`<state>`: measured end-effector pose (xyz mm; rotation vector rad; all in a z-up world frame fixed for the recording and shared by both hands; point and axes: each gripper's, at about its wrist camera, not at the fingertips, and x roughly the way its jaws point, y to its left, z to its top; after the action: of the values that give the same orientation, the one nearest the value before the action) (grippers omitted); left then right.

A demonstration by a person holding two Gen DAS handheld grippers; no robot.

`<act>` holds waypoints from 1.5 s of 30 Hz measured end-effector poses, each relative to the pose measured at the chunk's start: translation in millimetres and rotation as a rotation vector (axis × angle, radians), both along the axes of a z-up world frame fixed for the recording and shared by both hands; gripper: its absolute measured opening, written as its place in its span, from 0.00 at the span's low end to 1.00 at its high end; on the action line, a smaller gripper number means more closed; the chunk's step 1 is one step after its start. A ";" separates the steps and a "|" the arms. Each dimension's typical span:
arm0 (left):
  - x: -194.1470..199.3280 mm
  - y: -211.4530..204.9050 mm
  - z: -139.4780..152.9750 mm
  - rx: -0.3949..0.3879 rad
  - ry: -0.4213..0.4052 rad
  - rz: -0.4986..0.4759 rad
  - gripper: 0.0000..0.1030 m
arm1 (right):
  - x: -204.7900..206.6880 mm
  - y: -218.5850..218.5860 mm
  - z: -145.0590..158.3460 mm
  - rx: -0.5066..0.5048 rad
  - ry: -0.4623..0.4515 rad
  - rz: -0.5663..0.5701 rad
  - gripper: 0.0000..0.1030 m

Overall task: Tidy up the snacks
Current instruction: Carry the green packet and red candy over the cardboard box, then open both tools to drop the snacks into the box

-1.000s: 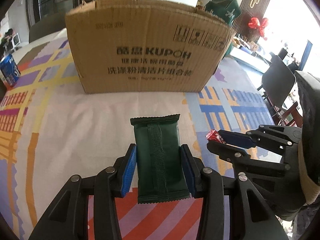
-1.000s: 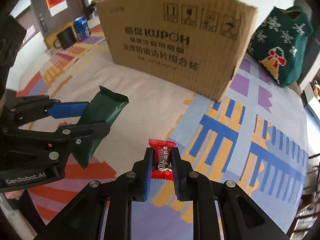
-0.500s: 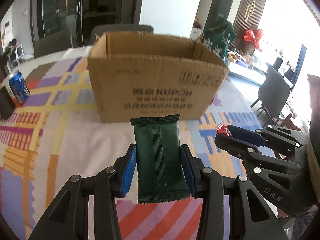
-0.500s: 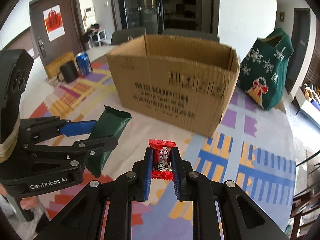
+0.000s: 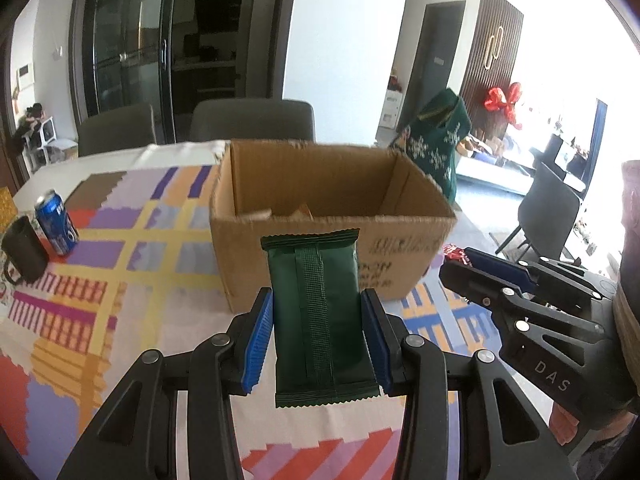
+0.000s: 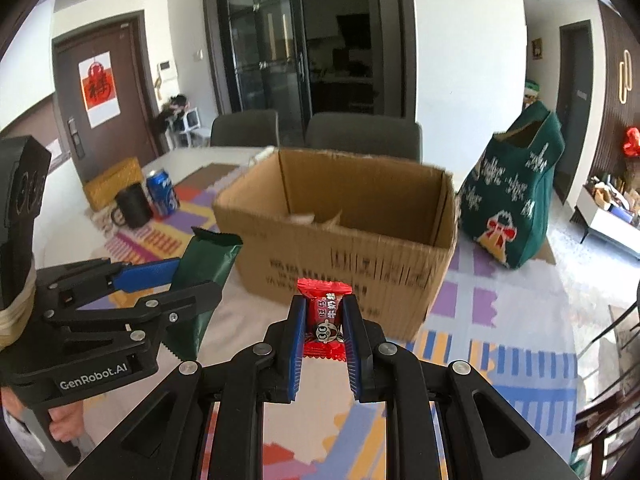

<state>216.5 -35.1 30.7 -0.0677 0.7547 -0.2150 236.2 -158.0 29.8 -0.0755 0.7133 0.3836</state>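
your left hand-held gripper [image 5: 318, 344] marked "genrobot.ai" clamps a green snack packet [image 5: 316, 316], your right hand-held gripper [image 6: 324, 330] marked "das" pinches a red candy [image 6: 324, 320], cardboard box [image 6: 340, 236] print blurred

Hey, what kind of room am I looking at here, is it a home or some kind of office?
Most likely a home dining area. A table under a bright patterned cloth has upholstered dining chairs behind it, with a soda can and black mug on top. A glass-door cabinet and a front door with a red decoration stand beyond.

Bright daylight floods in from the right, blowing out that side of the left wrist view. The open brown cardboard box [image 6: 344, 216] is motion-blurred; fisheye bending and dark vignetting ring both pictures.
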 end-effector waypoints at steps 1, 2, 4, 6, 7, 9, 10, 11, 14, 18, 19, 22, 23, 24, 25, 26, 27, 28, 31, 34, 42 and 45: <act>1.8 1.0 2.8 0.000 -0.007 0.001 0.42 | 1.4 1.4 4.2 0.002 -0.011 -0.005 0.19; 3.7 1.8 6.1 0.002 -0.015 0.003 0.42 | 2.1 2.1 7.2 0.002 -0.021 -0.012 0.19; 7.1 3.9 12.4 0.007 -0.032 0.005 0.42 | 5.0 3.6 14.0 0.005 -0.039 -0.023 0.19; 11.2 5.7 18.4 0.012 -0.047 0.006 0.42 | 6.7 4.7 19.7 0.008 -0.053 -0.034 0.19; 13.3 6.3 20.8 0.013 -0.052 0.005 0.42 | 8.3 5.8 23.5 0.009 -0.061 -0.035 0.19; 18.8 8.3 26.0 0.017 -0.064 0.007 0.42 | 11.1 7.6 29.1 0.006 -0.073 -0.043 0.19; 21.2 9.3 28.0 0.017 -0.069 0.010 0.42 | 13.2 8.7 32.5 0.006 -0.080 -0.044 0.19; 24.0 10.2 30.3 0.016 -0.073 0.010 0.42 | 16.0 9.1 34.8 0.006 -0.083 -0.045 0.19; 32.5 12.5 37.4 0.008 -0.081 0.013 0.42 | 23.1 10.4 42.7 0.003 -0.097 -0.052 0.19; 47.4 15.0 47.8 0.005 -0.094 0.016 0.42 | 35.3 11.1 53.0 0.008 -0.111 -0.065 0.19; 50.4 15.7 48.9 0.006 -0.094 0.016 0.42 | 39.3 10.7 55.1 0.012 -0.111 -0.070 0.19; 62.7 16.3 53.2 0.013 -0.094 0.013 0.42 | 50.9 10.6 61.2 0.009 -0.117 -0.084 0.19; 65.4 16.9 52.9 0.017 -0.093 0.012 0.42 | 55.1 10.5 63.2 0.007 -0.118 -0.085 0.19; 69.4 17.1 53.3 0.022 -0.092 0.012 0.42 | 58.6 10.4 64.5 0.004 -0.118 -0.089 0.19; 73.1 17.4 53.6 0.024 -0.090 0.009 0.42 | 62.2 10.1 65.9 0.002 -0.119 -0.095 0.19; 77.1 17.3 53.9 0.024 -0.086 0.007 0.42 | 66.8 10.5 67.5 0.000 -0.118 -0.096 0.19; 81.2 16.9 54.1 0.024 -0.079 0.005 0.42 | 71.1 10.5 68.3 -0.002 -0.115 -0.096 0.19; 85.8 17.3 53.8 0.023 -0.071 0.003 0.42 | 74.6 10.6 69.0 -0.004 -0.114 -0.103 0.19; 98.6 16.8 50.9 0.023 -0.048 -0.003 0.42 | 87.3 10.3 69.1 -0.003 -0.098 -0.106 0.19; 111.7 15.4 45.2 0.027 -0.020 -0.010 0.42 | 97.2 10.2 65.5 -0.006 -0.082 -0.112 0.19; 136.2 12.3 27.9 0.022 0.051 -0.018 0.42 | 120.4 6.5 47.2 -0.012 -0.024 -0.146 0.19; 139.0 9.2 26.2 0.040 0.056 -0.015 0.48 | 127.8 4.8 39.1 -0.016 0.000 -0.157 0.19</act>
<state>355.6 -25.9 56.8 -0.0301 0.8156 -0.2132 364.0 -153.2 68.9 -0.0348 0.7170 0.2276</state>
